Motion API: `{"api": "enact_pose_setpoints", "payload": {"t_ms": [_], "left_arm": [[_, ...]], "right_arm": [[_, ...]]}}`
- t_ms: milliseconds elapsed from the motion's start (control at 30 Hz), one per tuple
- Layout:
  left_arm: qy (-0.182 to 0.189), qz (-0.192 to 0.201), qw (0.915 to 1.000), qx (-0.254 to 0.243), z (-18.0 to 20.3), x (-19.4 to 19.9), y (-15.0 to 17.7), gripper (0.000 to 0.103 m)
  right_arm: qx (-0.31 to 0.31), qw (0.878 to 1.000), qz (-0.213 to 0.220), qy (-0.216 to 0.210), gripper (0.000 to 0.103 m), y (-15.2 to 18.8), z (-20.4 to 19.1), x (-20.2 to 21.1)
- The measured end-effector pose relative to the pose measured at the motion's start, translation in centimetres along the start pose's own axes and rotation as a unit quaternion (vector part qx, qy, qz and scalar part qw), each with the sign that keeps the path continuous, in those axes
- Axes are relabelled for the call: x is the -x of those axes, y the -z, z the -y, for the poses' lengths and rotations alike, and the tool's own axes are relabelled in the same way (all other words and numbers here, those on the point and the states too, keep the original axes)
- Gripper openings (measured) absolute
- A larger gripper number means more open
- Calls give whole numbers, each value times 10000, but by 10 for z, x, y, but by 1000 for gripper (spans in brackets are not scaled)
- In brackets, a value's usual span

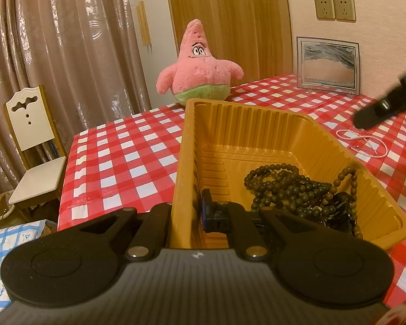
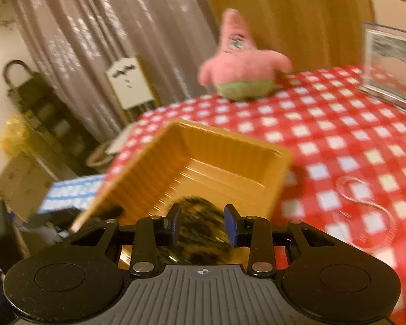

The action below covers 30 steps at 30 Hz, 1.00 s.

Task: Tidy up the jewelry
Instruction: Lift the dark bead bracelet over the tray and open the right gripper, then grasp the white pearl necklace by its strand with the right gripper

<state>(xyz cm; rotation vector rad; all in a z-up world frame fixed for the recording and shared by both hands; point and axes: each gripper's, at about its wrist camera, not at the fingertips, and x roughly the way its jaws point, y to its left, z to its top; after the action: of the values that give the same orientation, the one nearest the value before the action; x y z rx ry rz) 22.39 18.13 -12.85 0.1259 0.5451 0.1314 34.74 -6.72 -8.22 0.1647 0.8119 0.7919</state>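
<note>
Your left tool (image 1: 188,216) is pinching the near left wall of the orange tray (image 1: 324,132), one finger outside the wall and one inside against it. The tray sits on the red-checked tabletop (image 1: 121,162), close to the tabletop's left edge, where the cloth drops off toward a white chair (image 1: 33,146) and a blue-and-white cloth (image 1: 10,246) below. Inside the tray, a heap of dark wooden beads (image 1: 292,189) lies against the near right part of the floor, just right of your inner finger; the far half of the tray floor is bare. Beyond the tray's right rim, a pink bead string (image 1: 365,143) lies loose on the tabletop, apart from the tray, with your right tool (image 1: 384,105) hanging above it in the left wrist view. In the blurred right wrist view, your right tool (image 2: 203,223) has its fingers spread with nothing between them, pointing over the tray's near end, where the dark beads (image 2: 197,216) smear between and past the fingertips; the pink string (image 2: 365,197) lies off to the tool's right. A pink plush star (image 1: 200,62) stands past the tray's far end, and a framed picture (image 1: 328,65) stands at the far right by the wall, leaving open checked cloth between them and the tray.
</note>
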Motion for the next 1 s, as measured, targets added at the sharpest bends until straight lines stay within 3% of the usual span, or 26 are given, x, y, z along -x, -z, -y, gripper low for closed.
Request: {"api": "enact_pose_setpoints", "payload": {"t_ms": [300,600,1000], "left_arm": [[-1,-2,10000,-2,0,0,0,6],[-3,-1,10000,0,0,0,0,6],[-5,-2,10000,-5,0,0,0,6]], "right_arm": [[-290,9949,-299,914,35,31,49,24],[-235,9863,-341,1600,35,37,89,34],[263,9832,-316,1779,35,26,125,35]]}}
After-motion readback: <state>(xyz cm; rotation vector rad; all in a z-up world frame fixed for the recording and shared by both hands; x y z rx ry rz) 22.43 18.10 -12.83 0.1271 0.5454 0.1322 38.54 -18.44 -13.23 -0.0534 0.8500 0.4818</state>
